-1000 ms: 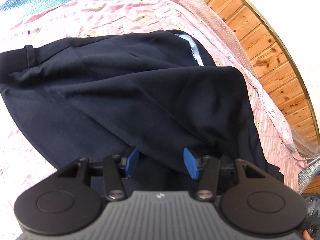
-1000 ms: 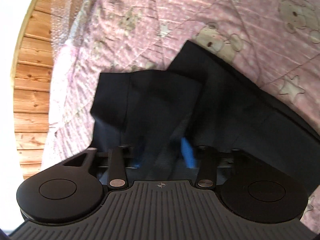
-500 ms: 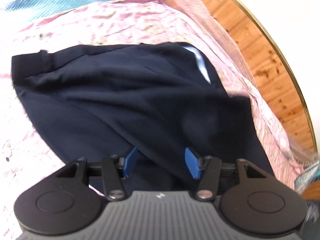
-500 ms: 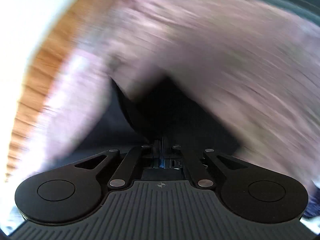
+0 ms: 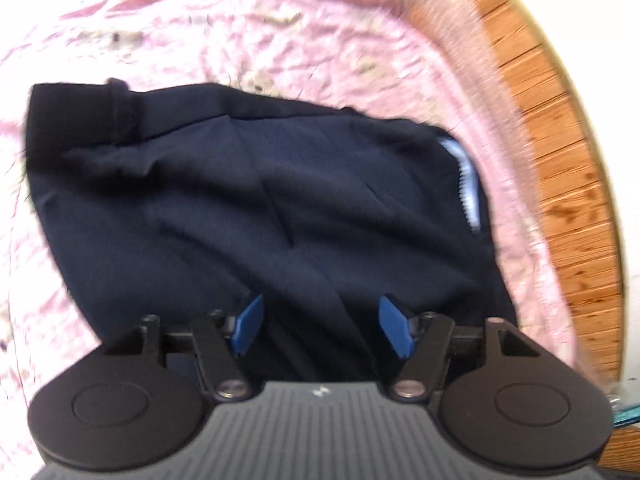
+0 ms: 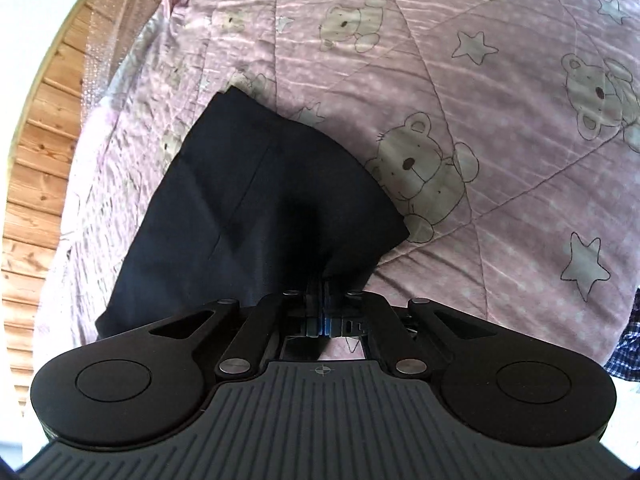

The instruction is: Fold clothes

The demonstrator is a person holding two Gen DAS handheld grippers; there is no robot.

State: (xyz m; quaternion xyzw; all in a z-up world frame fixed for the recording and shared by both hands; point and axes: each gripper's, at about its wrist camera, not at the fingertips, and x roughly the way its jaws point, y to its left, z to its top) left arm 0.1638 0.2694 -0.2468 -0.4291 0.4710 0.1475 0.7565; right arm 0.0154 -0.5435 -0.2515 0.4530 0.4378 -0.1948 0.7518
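Dark navy trousers [image 5: 256, 200] lie spread on the pink bedspread in the left wrist view, waistband at the upper left, a pale lining strip [image 5: 468, 184] at the right edge. My left gripper [image 5: 322, 326] hovers open over the near part of the cloth, blue pads wide apart with fabric beneath them. In the right wrist view a trouser leg end [image 6: 260, 204] hangs lifted from my right gripper [image 6: 322, 304], whose fingers are shut on the fabric's edge.
The pink quilt [image 6: 480, 120] with bears and stars covers the bed. A wooden plank wall [image 5: 560, 160] runs along the right side in the left view and the left side [image 6: 36, 184] in the right view. A checked blue cloth [image 6: 628, 344] peeks in at the right.
My right gripper closed on the trouser leg end and lifted it, swinging across the quilt. The left gripper stayed open and shifted slightly over the trousers.
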